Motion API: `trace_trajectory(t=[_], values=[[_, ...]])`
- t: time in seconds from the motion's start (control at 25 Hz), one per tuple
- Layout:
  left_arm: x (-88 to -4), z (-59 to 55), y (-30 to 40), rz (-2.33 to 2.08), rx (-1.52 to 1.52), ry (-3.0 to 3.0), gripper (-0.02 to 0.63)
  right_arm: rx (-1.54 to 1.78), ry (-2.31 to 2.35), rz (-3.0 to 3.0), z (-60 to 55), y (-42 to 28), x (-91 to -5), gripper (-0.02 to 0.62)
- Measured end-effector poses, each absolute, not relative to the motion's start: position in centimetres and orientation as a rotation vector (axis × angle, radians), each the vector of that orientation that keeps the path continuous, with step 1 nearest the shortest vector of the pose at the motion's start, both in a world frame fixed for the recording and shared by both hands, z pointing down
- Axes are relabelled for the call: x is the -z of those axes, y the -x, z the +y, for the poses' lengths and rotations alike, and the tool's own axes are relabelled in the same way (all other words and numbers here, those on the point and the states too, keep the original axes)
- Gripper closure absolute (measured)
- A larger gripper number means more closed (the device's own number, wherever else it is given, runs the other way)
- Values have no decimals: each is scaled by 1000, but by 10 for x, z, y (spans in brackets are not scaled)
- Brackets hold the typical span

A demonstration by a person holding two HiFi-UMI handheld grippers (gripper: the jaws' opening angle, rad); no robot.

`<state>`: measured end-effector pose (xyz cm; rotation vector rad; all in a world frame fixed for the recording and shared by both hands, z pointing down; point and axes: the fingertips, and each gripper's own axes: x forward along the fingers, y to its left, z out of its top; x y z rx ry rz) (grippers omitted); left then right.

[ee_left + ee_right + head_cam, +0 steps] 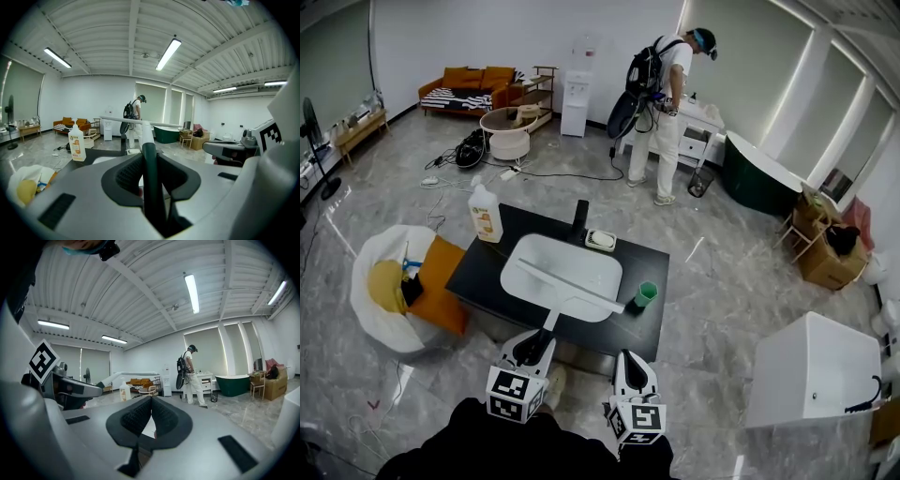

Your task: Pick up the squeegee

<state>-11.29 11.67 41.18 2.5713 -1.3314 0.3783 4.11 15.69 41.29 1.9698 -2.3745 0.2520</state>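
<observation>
Nearest to you, your left hand-held gripper [546, 326] is pinching the squeegee [572, 286] by its dark handle. In the left gripper view the handle [149, 183] stands upright between the two black pads, which press on it from either side. From there the squeegee's white neck runs away from you to its long pale blade [140, 122], which lies crosswise. In the head view the blade stretches slantwise above the white sink basin [534, 277]. You cannot tell from these views whether it touches the basin.

Just to the right, your right hand-held gripper [625, 358] is near the table's front edge with its jaws pressed together on nothing. The right gripper view shows its pads meeting in a thin line [151, 405]. The squeegee blade [133, 374] shows off to the left in that view.

The basin is set in a black table [487, 272]. A green cup [646, 294] stands on the table just right of the basin, close to the blade's right end. At the back are a black faucet [579, 217], a small soap dish [600, 240] beside it, and a white bottle with an orange label [486, 214] at the far left corner.

On the floor left of the table there is a white bag with something yellow in it [386, 286], touching an orange box [442, 281]. A white cabinet [814, 367] stands well apart to the right.

Farther off, a person in white with a backpack [664, 103] stands at a white vanity. A dark green bathtub [764, 173] is to their right, and an orange sofa [469, 84] is by the far wall.
</observation>
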Motion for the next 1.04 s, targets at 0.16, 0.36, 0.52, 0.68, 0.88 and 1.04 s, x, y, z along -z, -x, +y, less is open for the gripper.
trace_trajectory(t=[0.16,0.36,0.52,0.68,0.88,1.04], values=[[-412,118,117,-1334,-378,-2570,499,-239,-1958,-2380,157,-36,-412,580],[-412,117,117,-1332,-382,-2571,499,-237,-1961,-2383,156,-34,-410,580],[-412,119,118,-1334,-383,-2572,499,-236,-1959,-2385,157,-33,-410,580],[-412,118,118,-1332,-380,-2573,499,-233,-1959,-2384,156,-32,-409,580],[-413,118,118,-1331,-382,-2571,499,-231,-1955,-2386,155,-32,-408,580],[-410,120,119,-1335,-381,-2571,499,-229,-1953,-2389,157,-31,-407,580]])
